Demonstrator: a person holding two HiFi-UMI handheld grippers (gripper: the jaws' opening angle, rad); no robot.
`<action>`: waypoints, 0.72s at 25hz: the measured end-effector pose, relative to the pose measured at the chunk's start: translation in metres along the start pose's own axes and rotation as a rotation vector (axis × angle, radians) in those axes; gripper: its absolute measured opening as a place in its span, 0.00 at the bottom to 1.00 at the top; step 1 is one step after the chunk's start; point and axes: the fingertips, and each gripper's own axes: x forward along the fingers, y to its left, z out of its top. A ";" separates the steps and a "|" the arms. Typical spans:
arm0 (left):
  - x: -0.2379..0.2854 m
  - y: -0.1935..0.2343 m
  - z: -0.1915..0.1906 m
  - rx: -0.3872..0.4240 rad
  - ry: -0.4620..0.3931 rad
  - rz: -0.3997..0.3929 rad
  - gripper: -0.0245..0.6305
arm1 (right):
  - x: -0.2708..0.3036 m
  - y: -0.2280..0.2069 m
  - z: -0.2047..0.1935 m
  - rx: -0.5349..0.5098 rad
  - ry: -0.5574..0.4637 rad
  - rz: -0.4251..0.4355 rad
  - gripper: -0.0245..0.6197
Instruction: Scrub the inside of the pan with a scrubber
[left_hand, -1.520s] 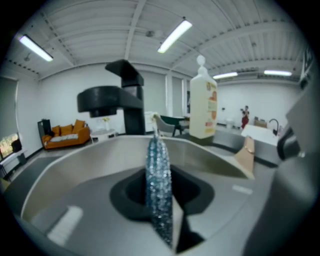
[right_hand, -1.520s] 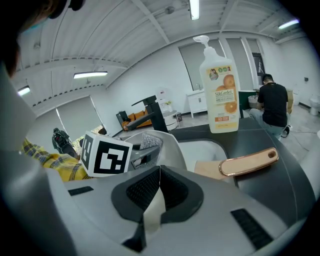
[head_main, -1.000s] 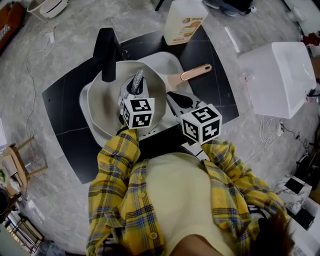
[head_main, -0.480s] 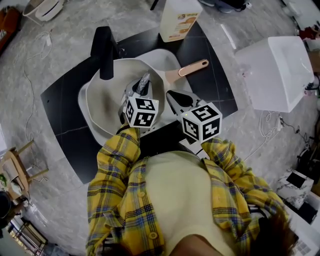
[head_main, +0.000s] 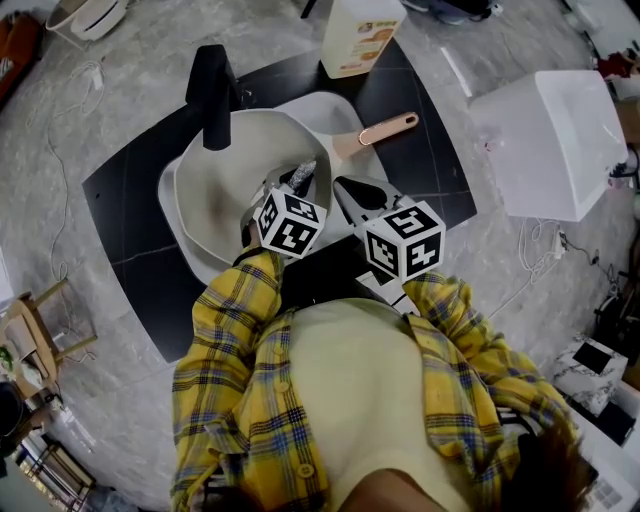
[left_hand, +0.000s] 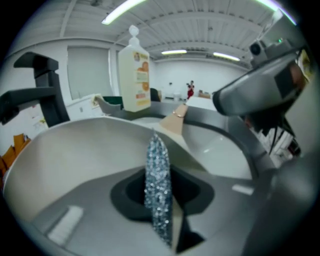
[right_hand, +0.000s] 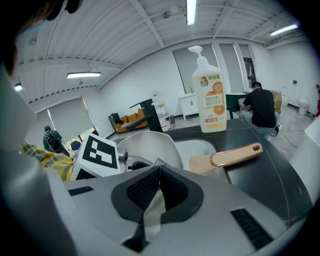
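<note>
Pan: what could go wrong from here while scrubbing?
1. The right gripper pinches the pan only at its rim, and the pan sits in the sink. Scrubbing force could twist it loose.
2. The left gripper holds the thin scrubber edge-on, so it may fold or slip out.
3. The faucet overhangs the pan's far rim, and a long stroke might hit it.

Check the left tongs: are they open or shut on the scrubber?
Shut: the left tongs pinch the sparkly scrubber edge-on between both jaws in the left gripper view, over the pan.
</note>
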 end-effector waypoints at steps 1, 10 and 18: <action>0.000 -0.004 -0.002 0.013 0.012 -0.017 0.17 | 0.000 0.001 0.000 0.000 0.000 0.000 0.06; -0.008 -0.026 -0.020 0.080 0.086 -0.135 0.17 | -0.001 0.009 -0.003 -0.006 0.001 0.007 0.06; -0.020 -0.044 -0.045 0.136 0.164 -0.244 0.17 | -0.001 0.019 -0.004 -0.021 0.004 0.026 0.06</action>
